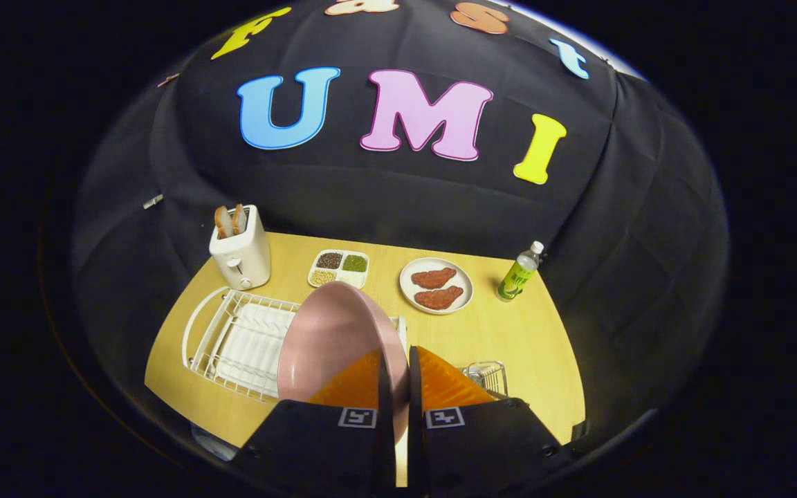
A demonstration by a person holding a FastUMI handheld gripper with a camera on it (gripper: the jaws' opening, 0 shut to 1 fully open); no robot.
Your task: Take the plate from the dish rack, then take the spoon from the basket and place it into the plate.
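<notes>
A pink plate [333,339] stands on edge, lifted above the white wire dish rack [232,339], its rim pinched between my two orange fingers [440,384]. My gripper [398,366] is shut on that rim. The rack lies on the wooden table to the left of the fingers and holds nothing else that I can see. A small wire basket [488,377] sits just right of the fingers, mostly hidden behind the right one; I cannot make out a spoon in it.
At the back of the wooden table [523,332] stand a white toaster [241,252] with bread, a divided tray of beans [338,268], a plate with two meat patties [436,285] and a green bottle [519,273]. Bare wood lies between that plate and the basket.
</notes>
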